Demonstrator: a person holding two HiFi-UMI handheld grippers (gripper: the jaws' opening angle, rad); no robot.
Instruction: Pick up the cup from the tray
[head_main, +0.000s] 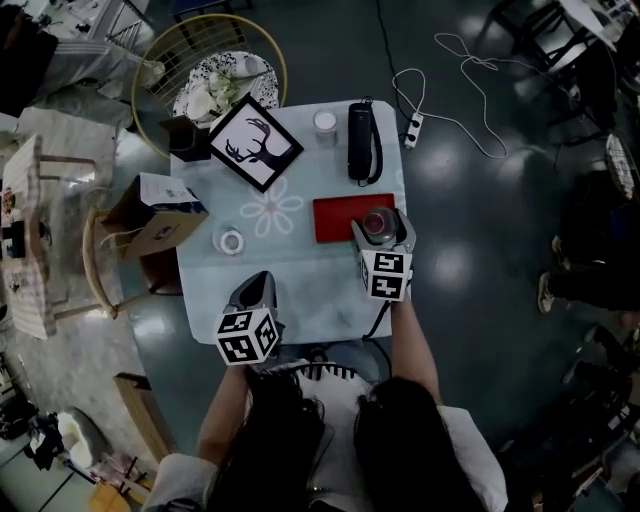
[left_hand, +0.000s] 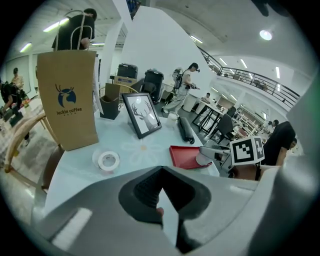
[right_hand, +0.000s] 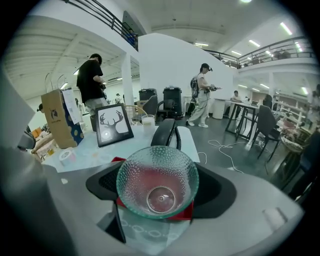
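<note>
A clear dimpled glass cup (head_main: 378, 222) sits between the jaws of my right gripper (head_main: 380, 230), over the right end of the red tray (head_main: 335, 217). In the right gripper view the cup (right_hand: 157, 182) fills the middle, its mouth facing the camera, both pads pressed against its sides, and red tray (right_hand: 183, 212) shows under it. Whether its base still touches the tray is unclear. My left gripper (head_main: 256, 290) hovers near the table's front left, jaws together on nothing (left_hand: 160, 200). From there the tray (left_hand: 182, 156) and the cup (left_hand: 202, 158) lie to the right.
On the pale table (head_main: 290, 285) stand a framed deer picture (head_main: 255, 143), a tape roll (head_main: 231, 241), a black folded umbrella (head_main: 360, 140) and a small white cup (head_main: 325, 122). A brown paper bag (head_main: 155, 215) sits at the left edge. A power strip (head_main: 412, 130) lies on the floor.
</note>
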